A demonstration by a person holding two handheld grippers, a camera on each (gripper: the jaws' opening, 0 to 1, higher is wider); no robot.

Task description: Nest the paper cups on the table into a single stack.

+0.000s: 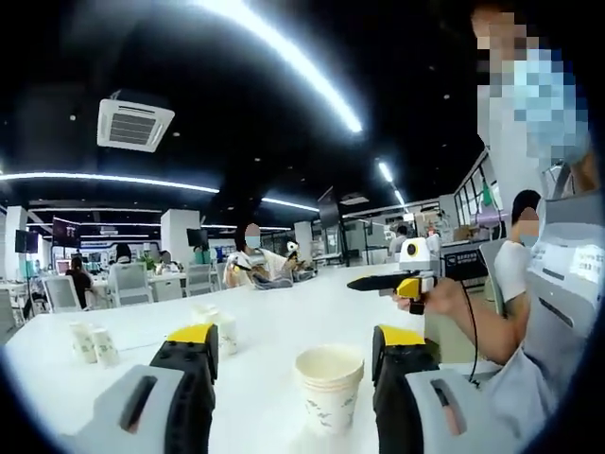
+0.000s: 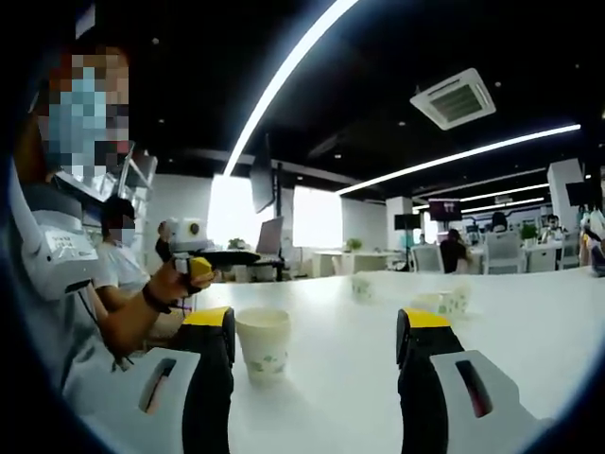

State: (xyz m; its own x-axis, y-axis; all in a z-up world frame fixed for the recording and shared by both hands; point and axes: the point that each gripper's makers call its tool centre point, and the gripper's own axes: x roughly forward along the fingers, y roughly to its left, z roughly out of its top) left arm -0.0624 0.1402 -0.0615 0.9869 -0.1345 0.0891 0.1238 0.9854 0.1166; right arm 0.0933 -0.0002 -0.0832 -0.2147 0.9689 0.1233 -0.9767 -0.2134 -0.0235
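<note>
Jaws of the left gripper (image 1: 295, 355) stand wide apart, gripping nothing; a stack of paper cups (image 1: 329, 388) sits upright on the white table (image 1: 284, 312) between them, touching neither jaw. Green print on the stack's side is too small to read, and I cannot count how many cups are nested in it.

Right gripper (image 2: 317, 336) is likewise spread wide and empty. Seen from it, the same stack (image 2: 263, 343) stands just beside its left jaw, apparently apart from it, though whether they touch I cannot tell.

Beyond the stack, farther across the table, more cups: two small ones (image 1: 94, 342) off to the left in the left gripper view, another partly hidden behind the left jaw tip (image 1: 227, 331). In the right gripper view one cup (image 2: 362, 288) and a pair (image 2: 449, 301) show past the stack, pale and blurred.

Across from the stack, a person's hand (image 1: 423, 295) grips the other tool's handle.
</note>
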